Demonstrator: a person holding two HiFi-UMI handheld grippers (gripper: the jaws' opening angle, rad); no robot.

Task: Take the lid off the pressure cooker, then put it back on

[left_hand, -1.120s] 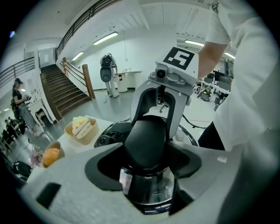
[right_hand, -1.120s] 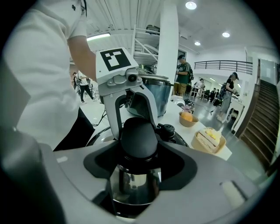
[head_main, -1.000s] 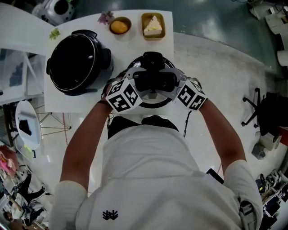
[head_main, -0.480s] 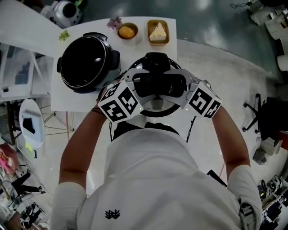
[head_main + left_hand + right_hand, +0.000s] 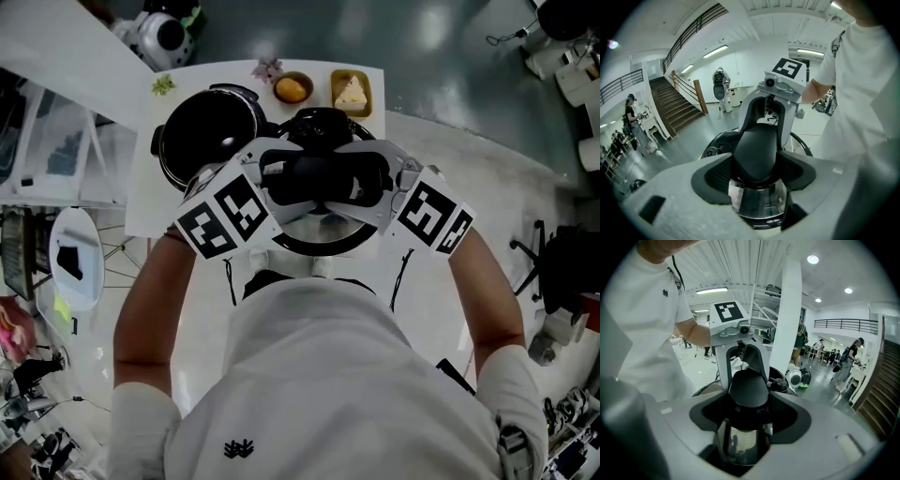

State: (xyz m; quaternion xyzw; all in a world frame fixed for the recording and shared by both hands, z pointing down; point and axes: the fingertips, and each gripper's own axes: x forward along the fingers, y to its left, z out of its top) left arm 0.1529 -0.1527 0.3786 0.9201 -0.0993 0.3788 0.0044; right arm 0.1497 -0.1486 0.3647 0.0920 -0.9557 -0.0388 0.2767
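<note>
Lid [image 5: 326,230]: off the cooker, held in the air by both tools. In the head view, just right of the open pot and nearer the person. Rests on nothing.
Handle [image 5: 757,149]: black, arched, across the top of the lid. Gripped at its two opposite ends.
Left tool [image 5: 757,174]: clamped on one end of the handle, pads pressing its flanks. Shiny lid dome visible just below.
Right tool [image 5: 747,416]: clamped on the other end of the same handle, jaws spread wide by its bulk. Faces the left tool across the lid.
Pot [image 5: 202,131]: on the bench, uncovered, dark inside. Looks empty, but too dark to be sure.
Bench [image 5: 142,202]: white. At the far edge, a small bowl [image 5: 292,88] of something orange and a tray [image 5: 351,92] with a pale wedge. Both well apart from the pot rim, outside the task.
Done: first half, judged from the open pot and the lid clear of it.
Left: bring the lid back over the pot, level it, centre it on the rim, seat it, then release both tools. Locking twist possibly needed, mechanism not visible.
Progress: about halfway, at the turn between removal and return.
Caution: one handle shared by two tools, so keep both ends level on the way down to avoid a tilted seat.
</note>
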